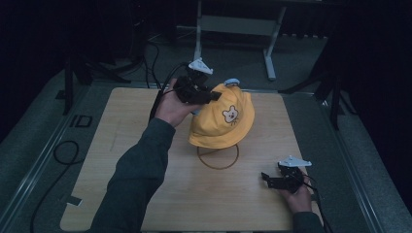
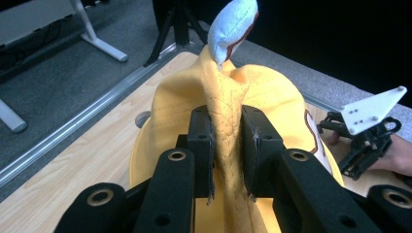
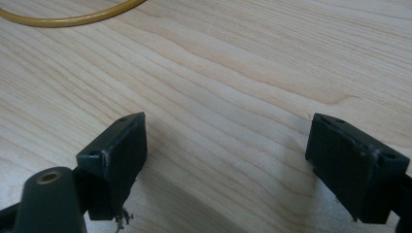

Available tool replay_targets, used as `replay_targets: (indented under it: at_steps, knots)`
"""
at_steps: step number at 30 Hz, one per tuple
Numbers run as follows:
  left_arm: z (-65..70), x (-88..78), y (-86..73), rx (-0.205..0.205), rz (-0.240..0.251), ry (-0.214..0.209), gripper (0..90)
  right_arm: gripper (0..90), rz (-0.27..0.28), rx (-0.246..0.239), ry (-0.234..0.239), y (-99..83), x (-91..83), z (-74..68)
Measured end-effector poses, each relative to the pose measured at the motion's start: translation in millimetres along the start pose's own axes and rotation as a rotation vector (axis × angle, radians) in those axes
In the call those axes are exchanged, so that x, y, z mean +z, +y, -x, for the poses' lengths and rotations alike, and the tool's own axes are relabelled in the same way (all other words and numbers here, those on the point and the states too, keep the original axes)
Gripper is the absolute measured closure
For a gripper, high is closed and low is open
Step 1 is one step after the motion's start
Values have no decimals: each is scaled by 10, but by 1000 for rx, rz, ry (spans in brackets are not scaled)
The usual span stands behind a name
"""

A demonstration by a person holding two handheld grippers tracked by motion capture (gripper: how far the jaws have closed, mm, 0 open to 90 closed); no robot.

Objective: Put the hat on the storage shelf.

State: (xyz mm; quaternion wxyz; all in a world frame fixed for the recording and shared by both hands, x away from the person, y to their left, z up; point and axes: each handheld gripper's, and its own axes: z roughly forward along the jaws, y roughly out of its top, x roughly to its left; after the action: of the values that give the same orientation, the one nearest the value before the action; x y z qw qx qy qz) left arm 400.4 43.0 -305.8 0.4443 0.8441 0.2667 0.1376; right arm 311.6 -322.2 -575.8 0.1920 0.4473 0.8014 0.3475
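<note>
Dim room, pale wooden counter [image 1: 145, 145]: left tool [image 2: 227, 145] pinching a yellow fabric bucket hat with a bear patch [image 1: 224, 121].

Left tool's jaws are clamped on a fold of the hat's crown, probably to lift it; the hat sits raised over a thin yellow-brown ring base [image 1: 218, 156] near counter centre, a light-blue stuffed ear [image 2: 232, 26] poking up at the top. Right tool [image 1: 272, 179] rests low at the counter's near right corner, jaws wide apart, holding nothing, well apart from the hat, likely waiting. Cable [image 1: 63, 153] loops on grey floor left.
</note>
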Motion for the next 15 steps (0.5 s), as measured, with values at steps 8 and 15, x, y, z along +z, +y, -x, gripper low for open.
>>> replay_targets:
  at_steps: [8,15]
  knots:
    - [52,144,16,5,-4,-4,732,151,-1,-1,1,0,-2,0]
    - [113,257,5,15,-22,-14,705,151,-2,1,1,-1,-3,-2]
